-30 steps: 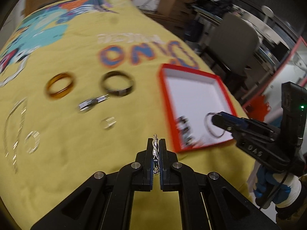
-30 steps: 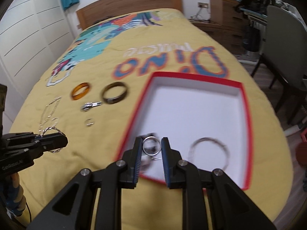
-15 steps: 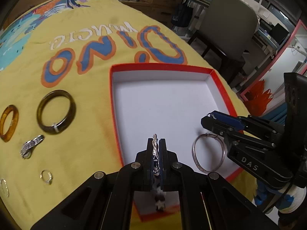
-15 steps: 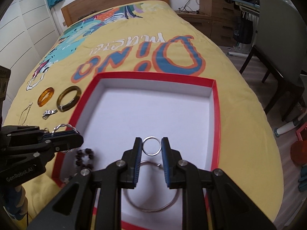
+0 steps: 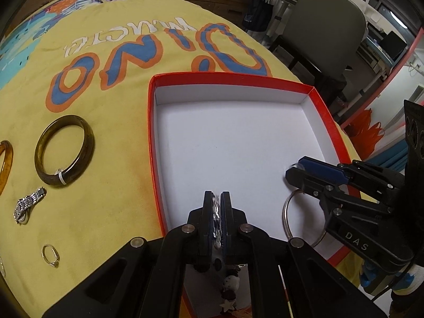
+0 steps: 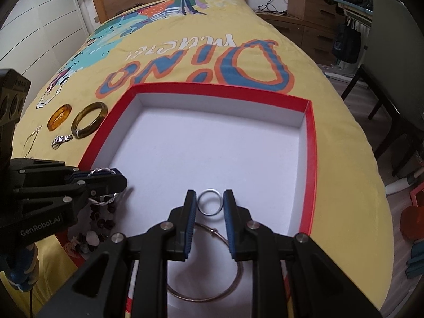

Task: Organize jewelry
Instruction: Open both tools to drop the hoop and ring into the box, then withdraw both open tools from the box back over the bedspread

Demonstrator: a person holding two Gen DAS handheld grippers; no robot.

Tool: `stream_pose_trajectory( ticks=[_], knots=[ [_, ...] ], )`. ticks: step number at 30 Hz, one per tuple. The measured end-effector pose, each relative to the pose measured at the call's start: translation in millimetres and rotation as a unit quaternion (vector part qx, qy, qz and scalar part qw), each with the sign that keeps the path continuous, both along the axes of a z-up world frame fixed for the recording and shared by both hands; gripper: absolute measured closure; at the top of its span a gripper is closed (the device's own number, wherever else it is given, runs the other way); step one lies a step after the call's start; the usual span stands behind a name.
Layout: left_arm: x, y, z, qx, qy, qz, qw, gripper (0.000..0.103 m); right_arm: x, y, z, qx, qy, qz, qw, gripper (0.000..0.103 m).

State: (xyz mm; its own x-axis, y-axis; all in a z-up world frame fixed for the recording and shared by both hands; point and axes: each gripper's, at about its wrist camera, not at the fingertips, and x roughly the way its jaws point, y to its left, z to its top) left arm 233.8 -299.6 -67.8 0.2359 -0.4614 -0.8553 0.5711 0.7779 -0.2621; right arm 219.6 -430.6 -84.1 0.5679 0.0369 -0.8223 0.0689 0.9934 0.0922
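Note:
A red box (image 5: 233, 75) with a white floor lies on the yellow bedspread. My left gripper (image 5: 217, 194) hangs over the box's near left part, shut on a twisted silver bracelet (image 6: 102, 171) that stands on edge between the pads. Beside it, my right gripper (image 6: 210, 193) is shut on a small silver ring (image 6: 201, 210), low over the box's near right part. In the left wrist view the right gripper (image 5: 294, 169) comes in from the right. A thin silver hoop (image 6: 212, 230) and a dark beaded bracelet (image 6: 100, 221) lie in the box.
Left of the box on the bedspread lie a dark olive bangle (image 5: 65, 153), an amber bangle (image 6: 59, 116), a silver link band (image 5: 27, 206), a small ring (image 5: 50, 254) and a fine chain (image 6: 31, 137). A grey chair (image 5: 326, 18) stands past the bed's right edge.
Both grippers have come from the bedspread's near edge to low over the box, each still holding its piece. Over the last half second they have barely shifted.

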Motion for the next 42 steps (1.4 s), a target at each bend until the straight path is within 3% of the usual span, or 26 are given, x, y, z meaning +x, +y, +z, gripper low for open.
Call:
stream_pose_trajectory(
  ticks=[5,10,26,34,42],
  knots=[
    [-1,-2,2,0.001,-0.001,-0.004,1.0,0.089,-2,-1,2,-0.001,0.001,-0.003,1.0,0.082],
    [-6,-1,10,0.002,-0.014,-0.003,0.9999,0.067,-12,-4,11,0.0,-0.006,-0.012,1.0,0.077],
    [-50,44,50,-0.018,-0.055,0.014,0.9982,0.058,-70,15,64,-0.002,-0.044,-0.039,0.998,0.077],
    [-84,98,55,0.011,-0.059,0.034,0.9976,0.052,-103,47,83,0.019,-0.065,-0.039,0.997,0.076],
    [-119,168,57,0.031,-0.078,0.089,0.9925,0.045,-129,94,96,0.031,-0.078,-0.015,0.996,0.076]
  ],
)
